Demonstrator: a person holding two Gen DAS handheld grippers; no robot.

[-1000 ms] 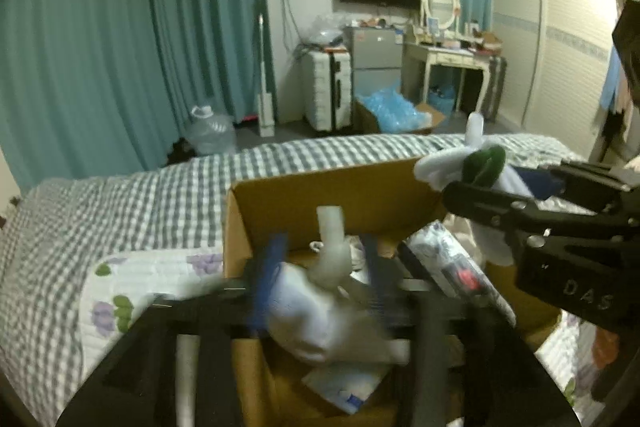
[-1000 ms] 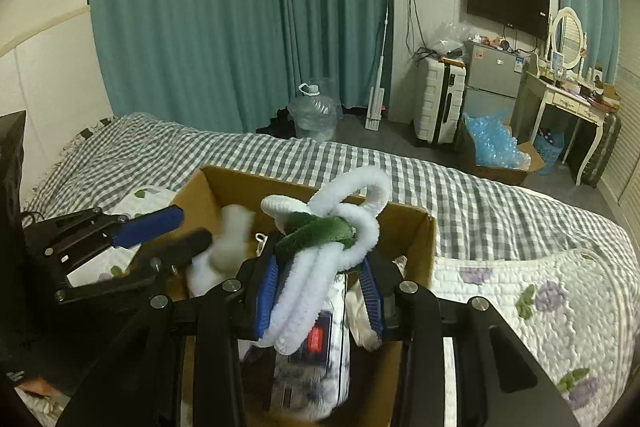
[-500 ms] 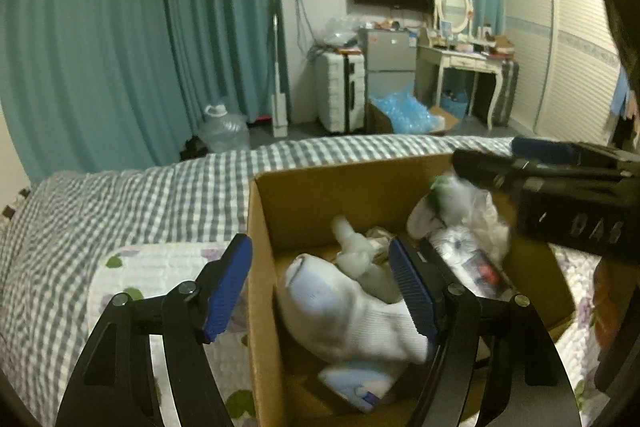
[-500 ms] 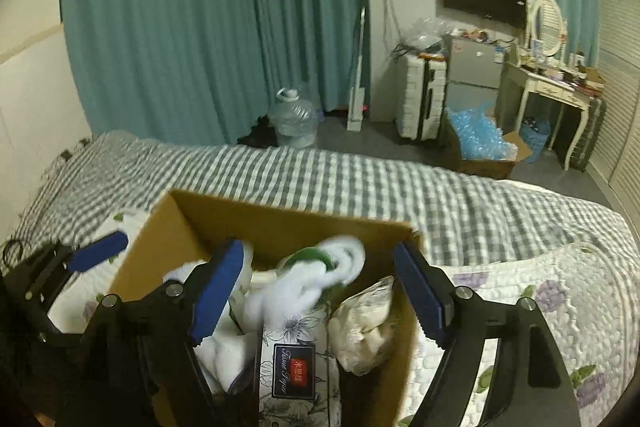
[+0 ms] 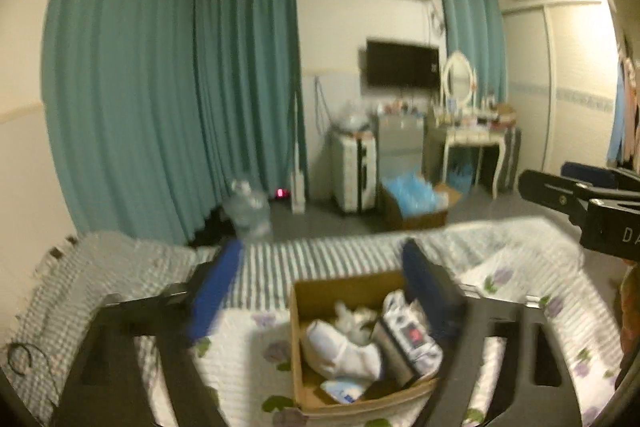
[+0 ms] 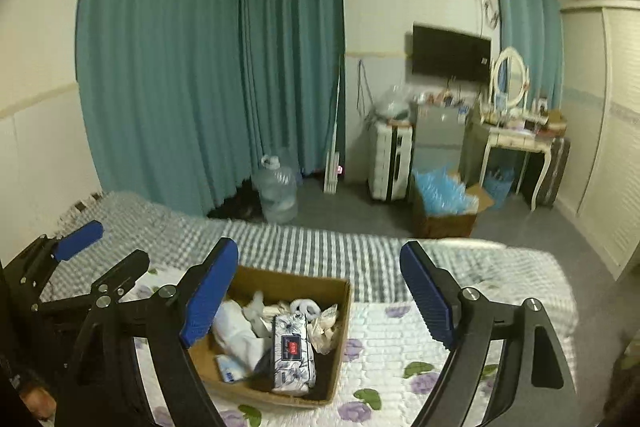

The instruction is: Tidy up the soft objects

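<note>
A cardboard box (image 6: 342, 327) sits on the flowered quilt (image 6: 388, 343) on the bed. It holds a white sock (image 6: 236, 335), a white plush toy (image 6: 256, 307), a flowered tissue pack (image 6: 294, 359) and a crumpled bag (image 6: 326, 325). The box (image 5: 296, 347) also shows in the left wrist view with the sock (image 5: 340, 351) inside. My right gripper (image 6: 320, 295) is open and empty, well above the box. My left gripper (image 5: 324, 291) is open and empty, also above it. The left gripper (image 6: 92, 247) shows at the left of the right wrist view.
The bed has a grey checked sheet (image 6: 320, 251). Beyond it stand a water jug (image 6: 278, 195), a white suitcase (image 6: 390, 163), a box of blue plastic (image 6: 444, 203), a dressing table (image 6: 516, 143) and teal curtains (image 6: 200, 67).
Both grippers let go of their soft items into the box, opened wide and rose up and back. The box now looks smaller and lower in both views.
</note>
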